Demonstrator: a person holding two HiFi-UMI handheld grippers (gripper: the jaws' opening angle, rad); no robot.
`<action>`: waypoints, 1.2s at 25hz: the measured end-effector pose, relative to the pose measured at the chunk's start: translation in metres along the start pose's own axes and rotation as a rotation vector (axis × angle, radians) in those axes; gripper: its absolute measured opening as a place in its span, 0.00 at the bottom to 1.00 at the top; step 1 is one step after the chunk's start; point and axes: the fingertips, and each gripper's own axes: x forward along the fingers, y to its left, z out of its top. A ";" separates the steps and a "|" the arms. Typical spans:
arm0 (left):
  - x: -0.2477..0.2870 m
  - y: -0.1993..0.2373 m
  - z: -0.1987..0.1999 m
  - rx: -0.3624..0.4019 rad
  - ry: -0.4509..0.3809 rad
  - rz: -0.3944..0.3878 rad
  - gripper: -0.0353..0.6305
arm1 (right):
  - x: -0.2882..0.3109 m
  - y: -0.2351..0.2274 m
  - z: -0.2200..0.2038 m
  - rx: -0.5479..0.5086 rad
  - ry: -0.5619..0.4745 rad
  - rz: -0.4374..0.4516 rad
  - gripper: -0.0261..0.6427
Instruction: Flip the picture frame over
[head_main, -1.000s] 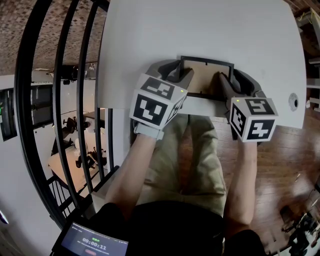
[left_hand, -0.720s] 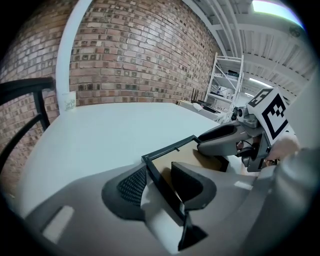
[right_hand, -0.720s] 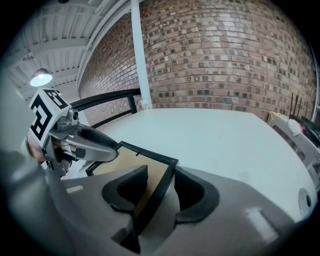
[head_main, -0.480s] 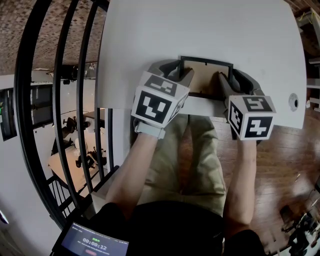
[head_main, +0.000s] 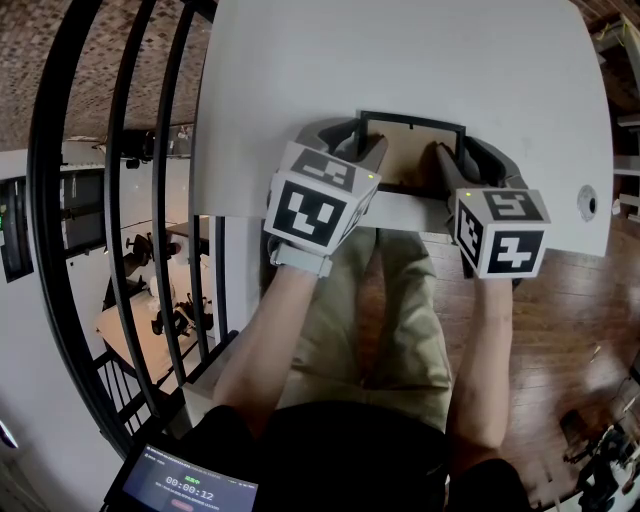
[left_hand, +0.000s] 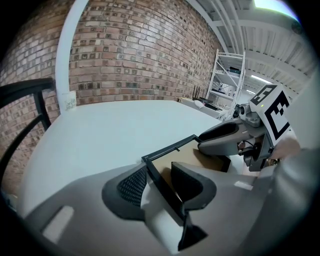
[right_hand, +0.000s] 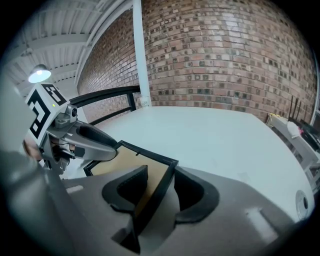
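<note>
While the left gripper (left_hand: 159, 176) has its jaws closed down to a narrow gap on the left side rail of the picture frame (head_main: 410, 152) and the right gripper (right_hand: 161, 184) pinches the right rail the same way, the frame sits at the near edge of the white table (head_main: 400, 60) with its brown backing board facing up. The grasp looks made, so the flip itself seems to be the step in hand. Next, both grippers should probably lift together and roll the frame over toward the bare tabletop beyond, keeping even pressure so neither thin rail slips.
</note>
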 end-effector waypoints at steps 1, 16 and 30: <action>0.000 0.000 0.000 0.000 0.000 0.000 0.30 | 0.000 0.000 0.000 0.000 0.000 0.000 0.27; 0.001 0.001 0.002 0.017 -0.017 0.016 0.30 | 0.002 -0.002 0.001 0.000 -0.006 0.000 0.27; -0.004 -0.003 0.004 0.050 -0.065 0.003 0.32 | -0.003 -0.003 0.001 -0.012 -0.031 -0.003 0.27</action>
